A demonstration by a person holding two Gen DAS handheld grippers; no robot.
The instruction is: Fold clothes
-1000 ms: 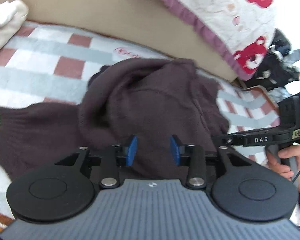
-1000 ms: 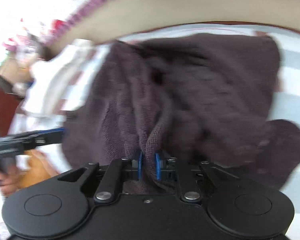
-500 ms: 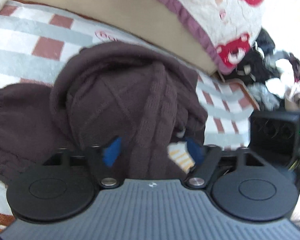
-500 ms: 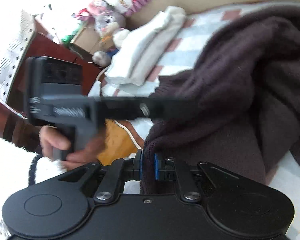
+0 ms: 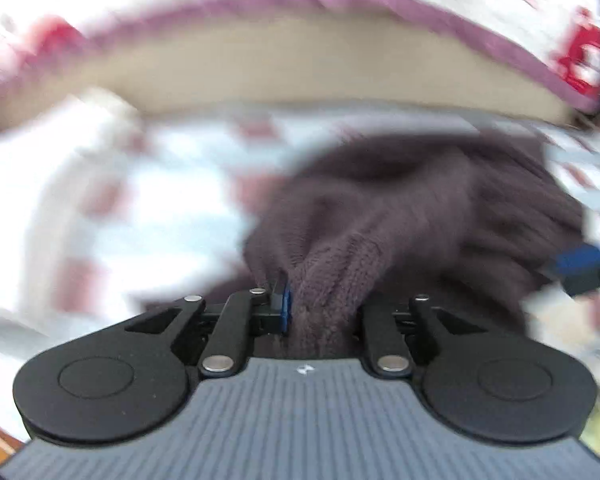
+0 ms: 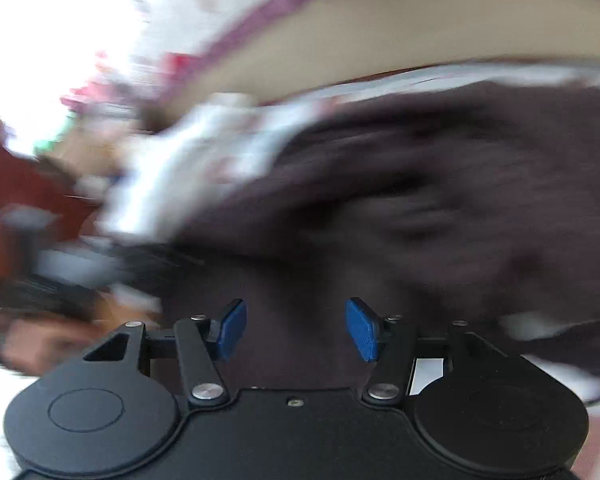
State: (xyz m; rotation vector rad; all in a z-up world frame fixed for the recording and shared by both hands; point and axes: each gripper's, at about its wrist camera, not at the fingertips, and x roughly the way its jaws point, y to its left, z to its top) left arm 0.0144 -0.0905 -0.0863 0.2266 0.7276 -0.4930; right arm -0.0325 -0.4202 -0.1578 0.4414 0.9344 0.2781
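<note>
A dark brown knitted sweater [image 5: 420, 216] lies crumpled on the checked bed cover [image 5: 172, 224]. My left gripper [image 5: 320, 312] is shut on a thick bunched fold of it. The left blue pad [image 5: 286, 308] presses the knit, and the fold hides the other pad. In the right wrist view the sweater [image 6: 460, 200] fills the middle and right. My right gripper [image 6: 296, 328] hovers just over it, open, with both blue pads [image 6: 232, 328] wide apart and nothing held between them. Both views are blurred by motion.
A beige headboard [image 5: 300, 68] and a white quilt with red prints and a purple frill [image 5: 500, 20] run behind the bed. Pale folded cloth [image 6: 188, 160] lies left of the sweater. A hand [image 6: 40, 344] holding the other gripper shows at the left edge.
My right gripper has let go of the sweater and now stands open. My left gripper, open before, has shut on a bunched fold. Both cameras have swung quickly.
</note>
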